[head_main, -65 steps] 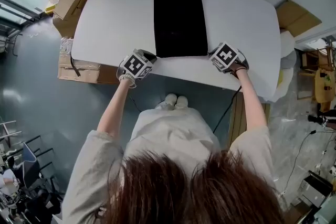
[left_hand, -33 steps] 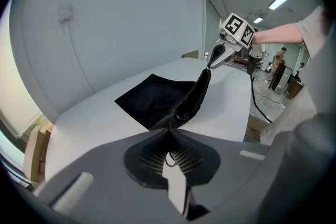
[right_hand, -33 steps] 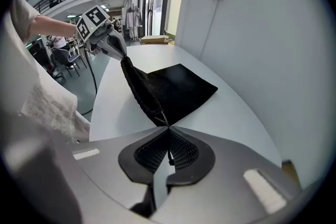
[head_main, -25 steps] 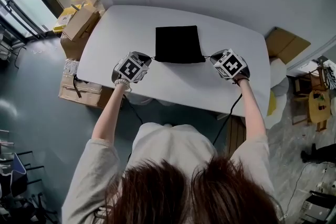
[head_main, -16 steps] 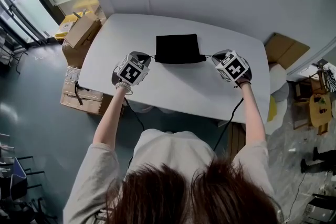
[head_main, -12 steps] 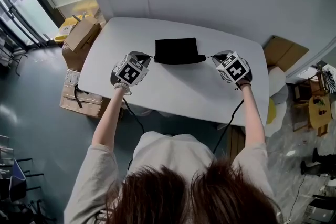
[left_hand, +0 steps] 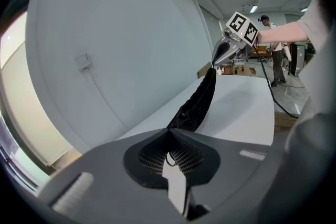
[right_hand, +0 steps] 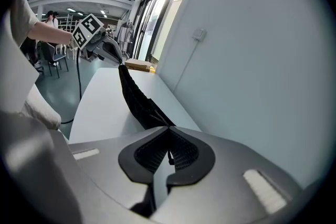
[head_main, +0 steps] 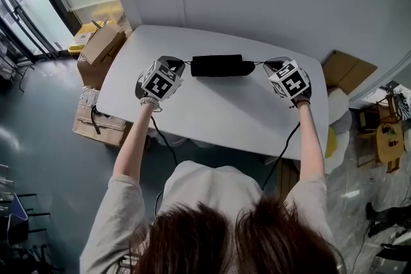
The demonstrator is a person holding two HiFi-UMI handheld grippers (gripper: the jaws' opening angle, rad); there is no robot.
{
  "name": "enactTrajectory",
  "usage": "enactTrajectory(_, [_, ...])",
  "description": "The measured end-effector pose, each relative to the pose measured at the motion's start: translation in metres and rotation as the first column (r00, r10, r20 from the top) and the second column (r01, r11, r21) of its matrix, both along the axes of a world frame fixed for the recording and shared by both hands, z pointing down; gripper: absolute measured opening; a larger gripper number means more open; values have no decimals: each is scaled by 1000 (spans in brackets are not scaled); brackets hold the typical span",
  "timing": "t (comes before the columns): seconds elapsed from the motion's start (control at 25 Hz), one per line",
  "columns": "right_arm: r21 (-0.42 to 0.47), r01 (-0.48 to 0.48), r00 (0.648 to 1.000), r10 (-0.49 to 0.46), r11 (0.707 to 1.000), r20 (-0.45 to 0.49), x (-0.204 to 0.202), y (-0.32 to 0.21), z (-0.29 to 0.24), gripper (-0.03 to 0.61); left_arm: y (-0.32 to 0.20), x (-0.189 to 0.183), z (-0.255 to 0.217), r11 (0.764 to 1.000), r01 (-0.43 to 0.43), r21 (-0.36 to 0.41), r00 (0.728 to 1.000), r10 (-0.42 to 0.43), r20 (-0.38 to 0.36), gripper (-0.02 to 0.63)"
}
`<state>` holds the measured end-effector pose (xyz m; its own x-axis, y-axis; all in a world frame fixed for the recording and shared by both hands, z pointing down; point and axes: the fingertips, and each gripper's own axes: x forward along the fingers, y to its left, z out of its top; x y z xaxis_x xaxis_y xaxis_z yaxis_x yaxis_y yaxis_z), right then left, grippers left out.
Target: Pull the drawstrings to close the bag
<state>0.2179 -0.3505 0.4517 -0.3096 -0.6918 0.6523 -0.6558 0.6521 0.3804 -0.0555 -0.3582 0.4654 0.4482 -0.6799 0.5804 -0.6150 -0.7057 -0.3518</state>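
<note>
Both grippers have risen and moved away from the person since the earlier frames, and the black bag (head_main: 221, 65), which lay as a flat rectangle on the white table (head_main: 212, 119), is now gathered into a narrow, bunched strip strung between them. Nearest the head camera are the person's hair (head_main: 237, 234) and pale sleeves, with both arms reaching forward over the table's near edge. The left gripper (head_main: 178, 65) sits at the bag's left end, its jaws pressed together on the left drawstring (left_hand: 169, 157), a thin dark cord (a small loop of it shows between the ribbed pads in the left gripper view). The right gripper (head_main: 268, 66) mirrors it at the bag's right end, its jaws likewise closed tight on the right drawstring (right_hand: 169, 156). From each set of jaws the cord runs straight into the puckered mouth of the bag, and the dark fabric stretches across to the opposite gripper. The bag hangs over the far half of the table; whether its lower edge touches the tabletop cannot be told. To the left of the table, on the floor, stand cardboard boxes (head_main: 99, 45). Beyond the table's far edge rises a plain grey wall (head_main: 257, 3).
</note>
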Motion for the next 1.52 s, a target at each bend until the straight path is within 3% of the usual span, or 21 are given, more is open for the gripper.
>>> enactTrajectory(0.64, [141, -32, 998, 23, 990, 59, -2, -23, -54, 17, -18, -5, -51, 993, 52, 109, 999, -50, -15, 2])
enactTrajectory(1.52, [274, -53, 992, 19, 960, 127, -8, -33, -111, 17, -24, -15, -121, 959, 122, 256, 985, -86, -149, 2])
